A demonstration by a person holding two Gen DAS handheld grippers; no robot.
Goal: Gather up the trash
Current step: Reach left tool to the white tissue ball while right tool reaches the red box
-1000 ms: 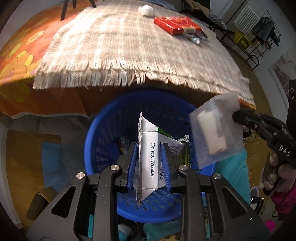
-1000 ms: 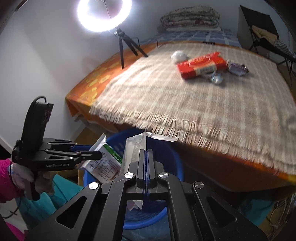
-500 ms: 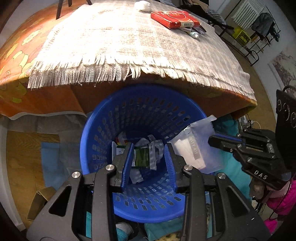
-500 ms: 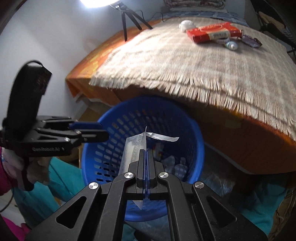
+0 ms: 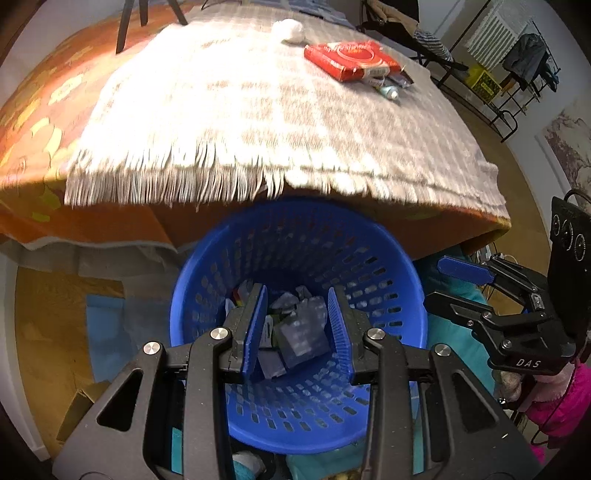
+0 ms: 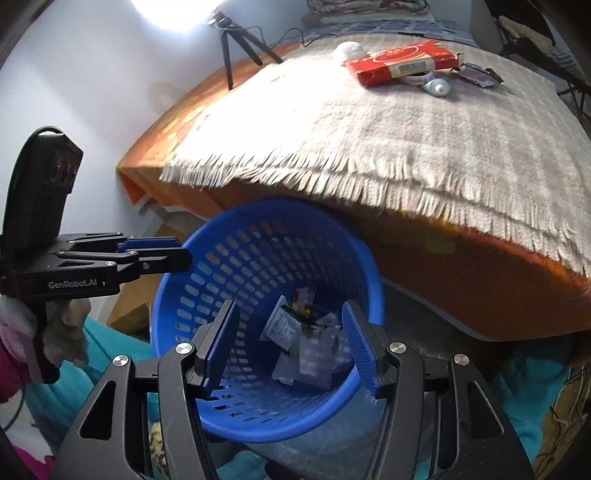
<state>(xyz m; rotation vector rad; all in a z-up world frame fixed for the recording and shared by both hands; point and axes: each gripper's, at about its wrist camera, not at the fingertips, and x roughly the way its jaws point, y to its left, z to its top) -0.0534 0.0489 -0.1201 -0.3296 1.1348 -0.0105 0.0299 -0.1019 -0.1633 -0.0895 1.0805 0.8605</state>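
A blue perforated basket (image 5: 391, 258) (image 6: 258, 236) stands on the floor against the bed. Several wrappers and a clear packet (image 5: 301, 334) (image 6: 314, 354) lie in its bottom. My left gripper (image 5: 297, 325) is open and empty above the basket's near rim; it also shows from the side in the right wrist view (image 6: 155, 254). My right gripper (image 6: 290, 343) is open and empty over the basket; it shows at the right of the left wrist view (image 5: 454, 284). On the bed lie a red box (image 5: 351, 59) (image 6: 402, 61), a small tube (image 5: 388, 90) (image 6: 436, 86), a dark wrapper (image 6: 478, 75) and a white wad (image 5: 291, 29) (image 6: 349, 50).
A fringed beige blanket (image 5: 258, 110) (image 6: 406, 140) covers the orange bed and overhangs the basket. A tripod (image 6: 236, 40) stands at the bed's far side. Teal cloth (image 6: 110, 354) lies on the floor around the basket. A clothes rack (image 5: 509, 74) stands at the far right.
My left gripper let go of the carton into the basket, then my right gripper opened and dropped the clear packet in. Both grippers now hold nothing.
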